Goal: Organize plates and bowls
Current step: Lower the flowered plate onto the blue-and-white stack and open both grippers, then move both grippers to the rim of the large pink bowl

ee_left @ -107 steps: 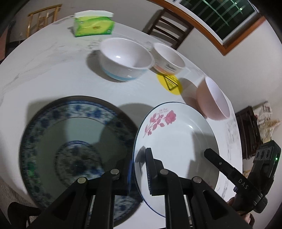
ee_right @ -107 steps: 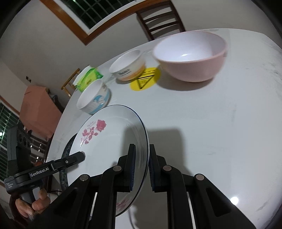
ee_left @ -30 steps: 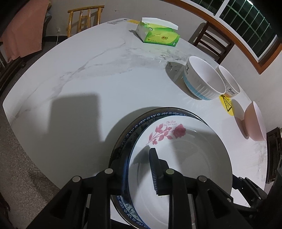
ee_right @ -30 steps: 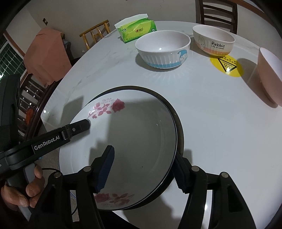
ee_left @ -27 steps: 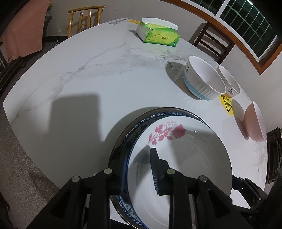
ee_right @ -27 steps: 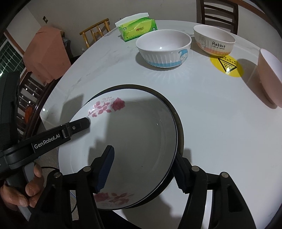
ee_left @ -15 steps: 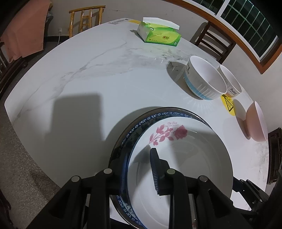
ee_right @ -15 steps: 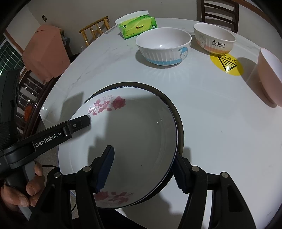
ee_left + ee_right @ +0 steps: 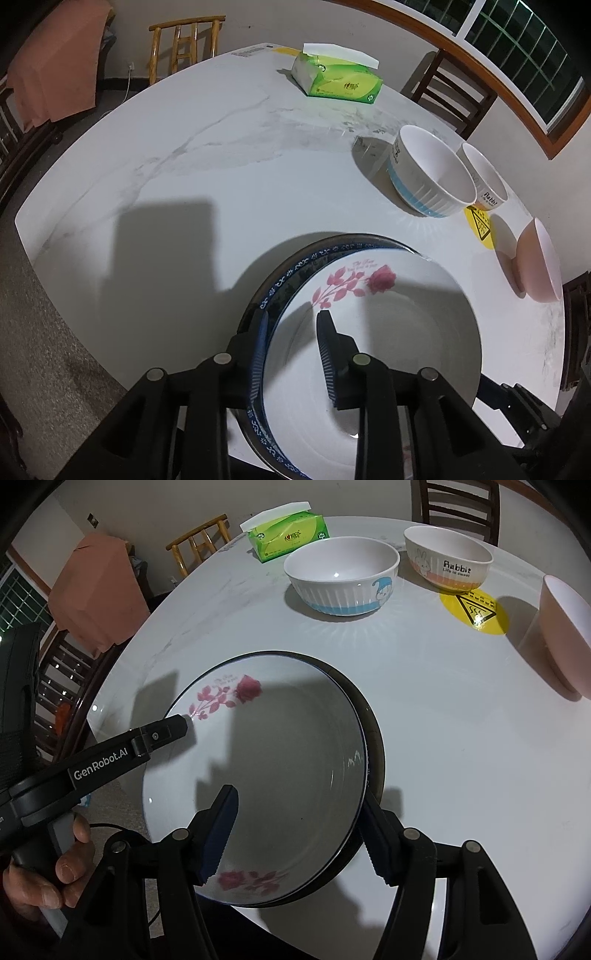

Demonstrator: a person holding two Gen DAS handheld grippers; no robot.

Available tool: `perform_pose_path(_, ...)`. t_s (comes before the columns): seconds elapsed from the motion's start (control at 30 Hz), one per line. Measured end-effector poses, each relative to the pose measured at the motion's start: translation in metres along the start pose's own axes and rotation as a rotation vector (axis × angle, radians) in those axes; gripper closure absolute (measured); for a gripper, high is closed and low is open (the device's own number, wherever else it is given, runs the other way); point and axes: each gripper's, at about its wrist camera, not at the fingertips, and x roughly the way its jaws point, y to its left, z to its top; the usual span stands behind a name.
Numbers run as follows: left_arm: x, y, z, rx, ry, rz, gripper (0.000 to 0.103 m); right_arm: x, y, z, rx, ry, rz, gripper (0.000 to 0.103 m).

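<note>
A white rose-pattern plate (image 9: 388, 332) (image 9: 277, 775) lies nested in a larger blue-and-white plate (image 9: 295, 273) whose dark rim (image 9: 373, 734) shows at the table's near edge. My left gripper (image 9: 291, 343) is open, its fingers straddling the left rims of both plates; it also shows in the right wrist view (image 9: 173, 731). My right gripper (image 9: 299, 830) is open wide, its fingers straddling the plates' right rims. A white-and-blue bowl (image 9: 428, 177) (image 9: 343, 576), a Rabbit bowl (image 9: 484, 177) (image 9: 447, 557) and a pink bowl (image 9: 539, 266) (image 9: 565, 631) stand beyond.
A green tissue box (image 9: 340, 81) (image 9: 288, 535) sits at the far side of the white marble table (image 9: 184, 155). A yellow warning sticker (image 9: 476, 613) lies between the bowls. Wooden chairs (image 9: 184, 44) surround the table; one holds an orange cloth (image 9: 96, 590).
Over 3.6 s the rose plate went from held above the table into the blue plate, and my right gripper opened. In the last second almost nothing moved.
</note>
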Motion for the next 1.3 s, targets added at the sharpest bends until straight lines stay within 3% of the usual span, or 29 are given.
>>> perform_pose_path(0.53, -0.003, 0.001, 0.003, -0.031, -0.003, 0.013, 0.075, -0.019, -0.010, -0.003, 0.024, -0.053, 0.041, 0.038)
perform_pose_path(0.97, -0.019, -0.023, 0.011, -0.003, -0.075, 0.027, 0.070, -0.039, -0.075, -0.014, 0.202, -0.116, 0.044, 0.037)
perform_pose_path(1.17, -0.023, -0.060, 0.019, 0.007, -0.081, -0.146, 0.070, -0.064, -0.136, -0.020, 0.343, -0.193, 0.004, 0.037)
perform_pose_path(1.3, -0.016, -0.100, 0.020, 0.056, -0.053, -0.220, 0.070, -0.083, -0.168, -0.023, 0.402, -0.247, -0.031, 0.037)
